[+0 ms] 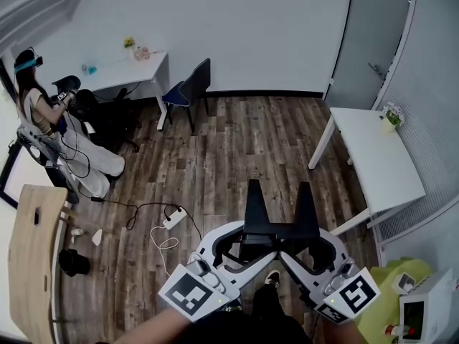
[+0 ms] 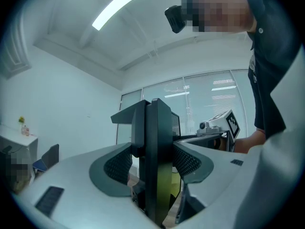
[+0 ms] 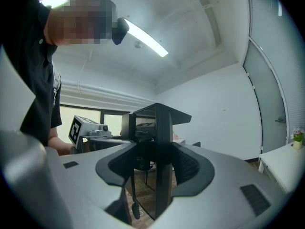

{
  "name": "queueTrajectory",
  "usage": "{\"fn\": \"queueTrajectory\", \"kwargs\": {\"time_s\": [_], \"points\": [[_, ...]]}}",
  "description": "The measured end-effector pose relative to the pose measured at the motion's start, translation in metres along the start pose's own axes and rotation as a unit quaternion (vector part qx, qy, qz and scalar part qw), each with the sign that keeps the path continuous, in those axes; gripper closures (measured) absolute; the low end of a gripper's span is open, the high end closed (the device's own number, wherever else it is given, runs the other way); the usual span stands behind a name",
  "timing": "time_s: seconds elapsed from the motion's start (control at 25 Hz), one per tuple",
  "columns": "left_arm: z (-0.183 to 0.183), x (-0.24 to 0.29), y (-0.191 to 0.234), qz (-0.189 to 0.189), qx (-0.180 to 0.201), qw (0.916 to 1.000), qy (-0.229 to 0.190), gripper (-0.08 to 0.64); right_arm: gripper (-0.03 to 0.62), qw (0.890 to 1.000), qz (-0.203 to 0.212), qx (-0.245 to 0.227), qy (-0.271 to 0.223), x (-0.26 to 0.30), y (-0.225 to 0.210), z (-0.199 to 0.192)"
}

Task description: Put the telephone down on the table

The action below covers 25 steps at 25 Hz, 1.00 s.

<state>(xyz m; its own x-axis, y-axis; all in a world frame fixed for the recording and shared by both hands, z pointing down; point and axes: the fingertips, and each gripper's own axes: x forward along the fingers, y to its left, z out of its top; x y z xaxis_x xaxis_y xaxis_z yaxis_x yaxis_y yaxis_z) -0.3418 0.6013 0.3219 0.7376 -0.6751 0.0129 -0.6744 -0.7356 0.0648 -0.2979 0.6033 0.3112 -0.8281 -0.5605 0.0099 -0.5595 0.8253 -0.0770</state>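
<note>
Nearest me: left gripper (image 1: 254, 187) and right gripper (image 1: 305, 189), both closed and empty.
I hold their black jaws pressed together, side by side above the brown wood-plank floor (image 1: 237, 142). The white rectangular table (image 1: 373, 149) stands well right. I cannot make out the telephone.

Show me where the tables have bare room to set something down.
The white table on the right is bare from its near edge up to the small potted plant at its far corner. The far desk is more crowded: small items sit along its back.
</note>
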Motion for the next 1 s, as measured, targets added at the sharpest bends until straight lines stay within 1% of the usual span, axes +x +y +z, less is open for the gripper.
{"fn": "queueTrajectory", "kwargs": {"time_s": [0.36,0.56,0.76,1.0], "points": [[0.004,0.064,0.023,0.018,0.019,0.9996,-0.005,0.294,0.357,1.0,0.021,-0.011,-0.018,0.009,-0.068,0.008],[0.006,0.1,0.035,0.029,0.038,0.9988,-0.01,0.295,0.357,0.999,0.035,-0.017,-0.029,0.012,-0.107,0.014],[0.006,0.133,0.042,0.039,0.038,0.9985,-0.01,0.294,0.357,0.998,0.046,-0.012,-0.037,0.013,-0.141,0.018],[0.007,0.175,0.047,0.049,0.038,0.9981,-0.002,0.294,0.357,0.998,0.055,-0.007,-0.035,0.008,-0.184,0.019]]}}
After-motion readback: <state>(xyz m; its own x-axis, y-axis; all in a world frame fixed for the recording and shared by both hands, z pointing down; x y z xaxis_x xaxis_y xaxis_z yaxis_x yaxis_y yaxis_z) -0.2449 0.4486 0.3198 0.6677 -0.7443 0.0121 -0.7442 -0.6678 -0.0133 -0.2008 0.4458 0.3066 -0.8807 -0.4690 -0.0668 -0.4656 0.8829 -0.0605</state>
